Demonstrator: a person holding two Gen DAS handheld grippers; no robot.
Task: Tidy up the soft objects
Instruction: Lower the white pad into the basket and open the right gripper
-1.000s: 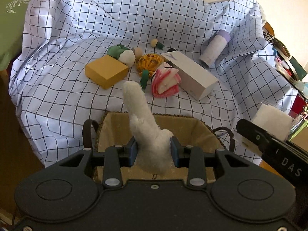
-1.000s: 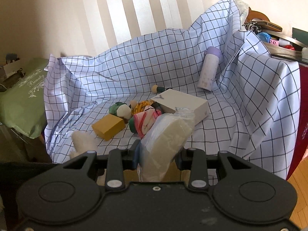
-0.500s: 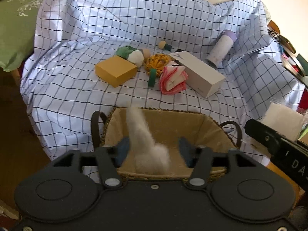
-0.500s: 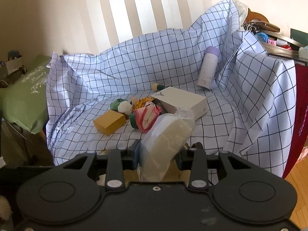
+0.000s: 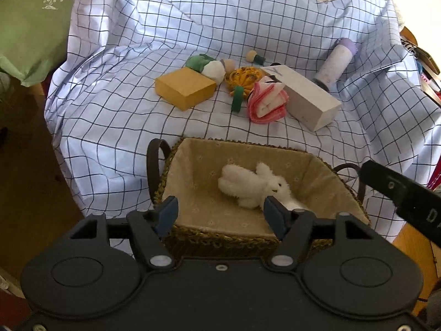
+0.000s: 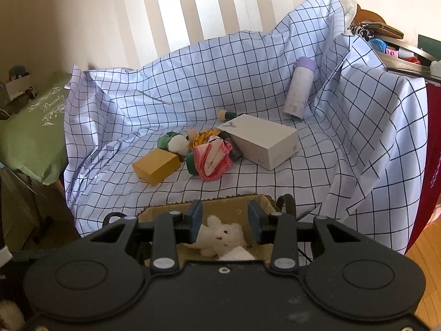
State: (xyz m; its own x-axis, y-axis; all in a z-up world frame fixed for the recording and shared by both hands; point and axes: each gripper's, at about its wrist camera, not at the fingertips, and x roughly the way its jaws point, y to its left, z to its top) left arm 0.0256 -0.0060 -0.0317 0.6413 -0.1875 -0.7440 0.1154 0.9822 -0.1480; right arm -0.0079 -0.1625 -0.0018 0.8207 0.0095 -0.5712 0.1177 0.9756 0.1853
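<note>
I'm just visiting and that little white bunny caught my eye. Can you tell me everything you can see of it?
The white plush bunny is small and fluffy, with a long ear, dark eyes and a dark nose. It lies on its side on the beige cloth lining of the woven basket, loose, with no gripper holding it. In the right wrist view a pale packet lies against it by its head. The open left gripper hangs just above the basket's near rim.
</note>
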